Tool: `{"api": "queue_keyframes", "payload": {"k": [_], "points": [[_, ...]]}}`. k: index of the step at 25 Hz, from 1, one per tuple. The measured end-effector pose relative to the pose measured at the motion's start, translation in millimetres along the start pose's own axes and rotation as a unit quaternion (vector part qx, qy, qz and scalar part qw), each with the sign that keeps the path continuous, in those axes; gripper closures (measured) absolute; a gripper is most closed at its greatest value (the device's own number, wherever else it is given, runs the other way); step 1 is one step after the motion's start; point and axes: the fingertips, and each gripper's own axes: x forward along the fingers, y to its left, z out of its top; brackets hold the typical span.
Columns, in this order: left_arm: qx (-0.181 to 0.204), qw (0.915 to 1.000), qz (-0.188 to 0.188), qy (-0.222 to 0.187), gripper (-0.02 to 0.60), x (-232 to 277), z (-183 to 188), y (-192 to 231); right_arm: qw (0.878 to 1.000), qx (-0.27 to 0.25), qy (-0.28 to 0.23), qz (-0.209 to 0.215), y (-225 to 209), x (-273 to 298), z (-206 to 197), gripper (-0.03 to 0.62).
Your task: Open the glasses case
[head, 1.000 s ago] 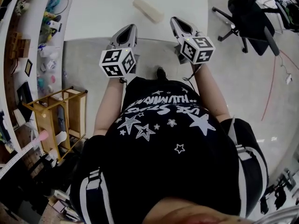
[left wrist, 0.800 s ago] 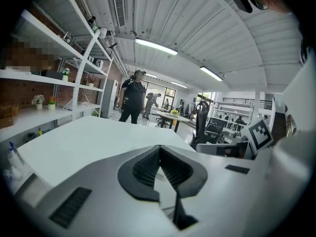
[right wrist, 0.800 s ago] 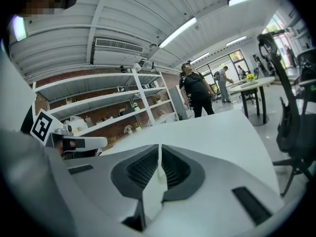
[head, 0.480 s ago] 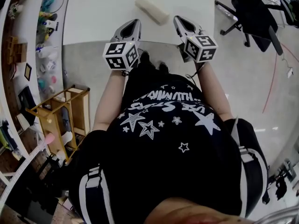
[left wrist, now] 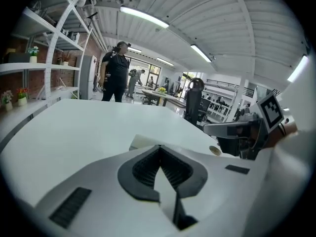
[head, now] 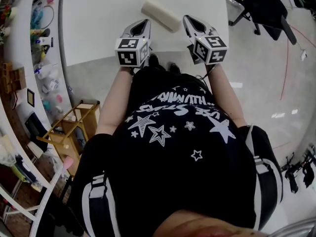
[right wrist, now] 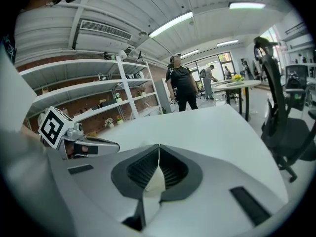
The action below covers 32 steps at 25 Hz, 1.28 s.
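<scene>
As L gripper (head: 144, 23), R gripper (head: 188, 19) flank glasses case (head: 160, 15) on table (head: 98, 19), jaws are shut, empty; chair (head: 269, 6) far R.

The only wording I can find is on the person's black shirt (head: 168, 147): two lines of white capitals among printed stars, upside down in the head view. The line lower in that view seems to end in "STARS" (the other looks like "HUMMIN…", though I would not swear to it). The cube (head: 132, 51) of the left gripper (head: 144, 24) and the cube (head: 210, 49) of the right gripper (head: 188, 19) bear black-and-white square code markers, with no letters or numbers.
</scene>
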Motion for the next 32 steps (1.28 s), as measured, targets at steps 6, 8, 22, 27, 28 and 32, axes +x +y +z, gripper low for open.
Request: {"api": "queue_keyframes", "payload": {"k": [6, 8, 22, 27, 28, 32], "points": [[0.018, 0.9985, -0.02, 0.047, 0.569, 25.8, -7.3, 14.8, 0.999, 0.013, 0.005, -0.036, -10.9, 7.5, -4.1, 0.585], [0.035, 0.9971, -0.024, 0.063, 0.569, 33.7, -9.5, 18.7, 0.999, 0.013, 0.008, -0.047, -14.4, 10.8, -7.1, 0.585], [0.075, 0.9861, -0.032, 0.145, 0.569, 69.5, -30.1, 34.0, 0.995, 0.045, 0.004, -0.084, -28.5, 23.9, -18.2, 0.585], [0.083, 0.9848, -0.036, 0.148, 0.569, 68.9, -30.1, 33.7, 0.996, 0.032, 0.009, -0.083, -24.5, 26.4, -17.6, 0.585], [0.084, 0.9849, -0.037, 0.147, 0.569, 69.0, -29.9, 34.0, 0.996, 0.026, 0.011, -0.081, -23.1, 27.4, -17.8, 0.585], [0.082, 0.9853, -0.039, 0.145, 0.569, 68.8, -28.4, 34.7, 0.997, -0.014, 0.028, -0.072, -16.4, 28.9, -19.0, 0.585]]}}
